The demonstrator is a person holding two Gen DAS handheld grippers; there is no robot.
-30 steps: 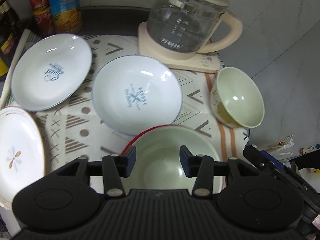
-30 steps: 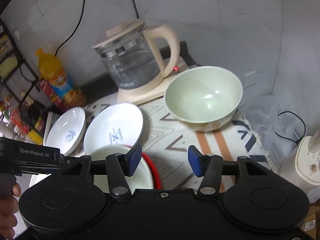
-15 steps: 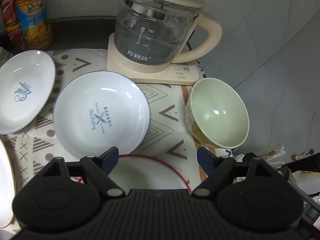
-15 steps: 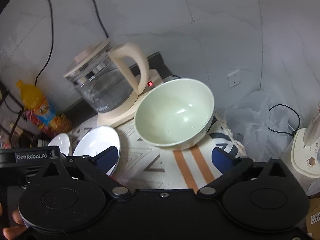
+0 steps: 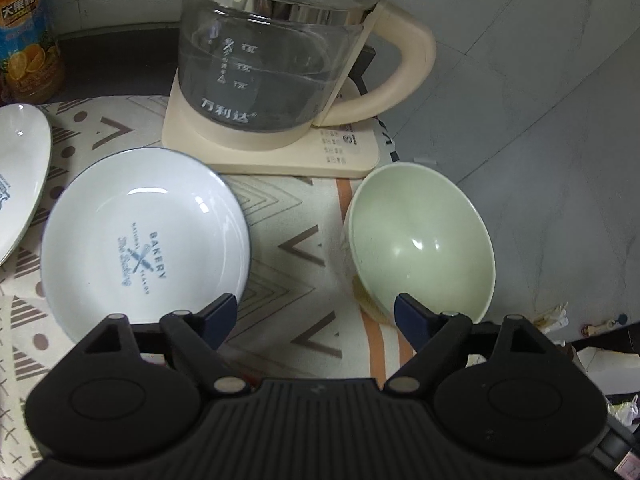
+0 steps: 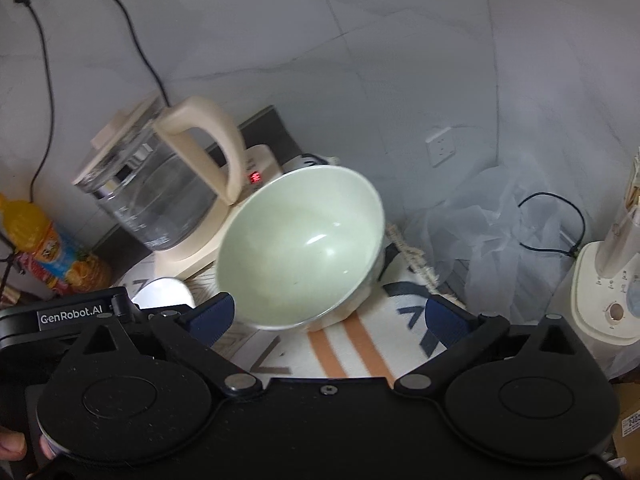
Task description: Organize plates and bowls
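Left wrist view: white plate (image 5: 144, 244) at left on the patterned cloth (image 5: 296, 240), kettle (image 5: 276, 60) behind, green bowl (image 5: 420, 240) at right near the cloth edge. Left gripper (image 5: 316, 312) jaws wide, having just opened, nothing between them. Right wrist view: right gripper (image 6: 328, 316) jaws wide, just opened, empty, bowl (image 6: 300, 248) ahead, untouched.

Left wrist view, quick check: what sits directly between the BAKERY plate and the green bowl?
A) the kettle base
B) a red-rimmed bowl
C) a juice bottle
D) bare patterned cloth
D: the BAKERY plate and the green bowl lie apart, with only the patterned cloth showing in the gap; the kettle stands behind them.
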